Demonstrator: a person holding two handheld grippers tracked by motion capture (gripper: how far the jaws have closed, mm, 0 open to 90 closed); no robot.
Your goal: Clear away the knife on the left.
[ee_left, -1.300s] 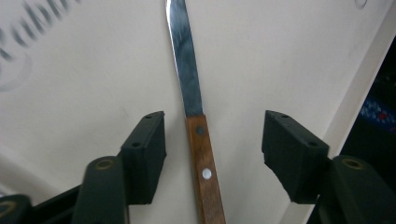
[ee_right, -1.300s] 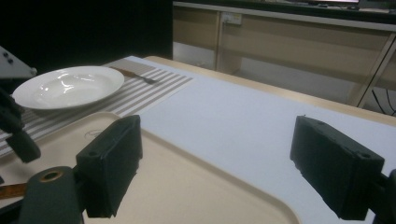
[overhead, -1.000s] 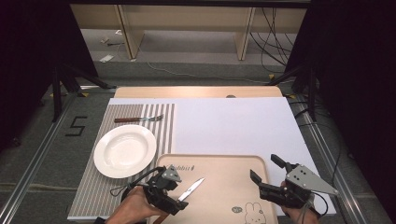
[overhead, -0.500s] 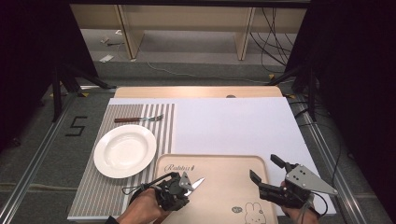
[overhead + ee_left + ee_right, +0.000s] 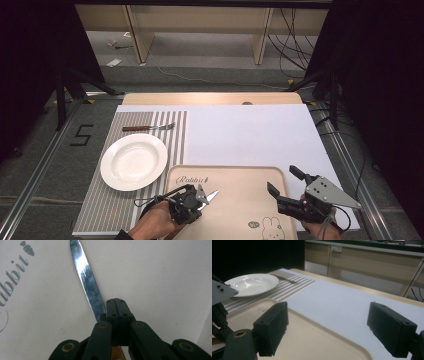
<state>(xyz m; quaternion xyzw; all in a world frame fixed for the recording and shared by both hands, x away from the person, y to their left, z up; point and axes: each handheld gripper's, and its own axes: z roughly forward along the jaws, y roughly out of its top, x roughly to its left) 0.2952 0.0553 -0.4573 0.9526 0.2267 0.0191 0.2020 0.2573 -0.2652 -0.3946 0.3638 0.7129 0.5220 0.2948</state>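
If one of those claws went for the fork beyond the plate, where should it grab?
Best guess: the brown wooden-handled fork by its brown handle, claw coming straight down from above. It lies flat on the grey striped placemat, apart from the round white plate.

The left gripper (image 5: 117,308) has its jaws pressed together on a knife (image 5: 86,280). The serrated blade points up over the cream tray (image 5: 162,277).

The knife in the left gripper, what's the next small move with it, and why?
Probably carry the knife left toward the striped mat and set it beside the plate. The left gripper is shut on its handle above the tray, the fork already lies on the mat beyond the plate, and the right gripper is open with nothing in it.
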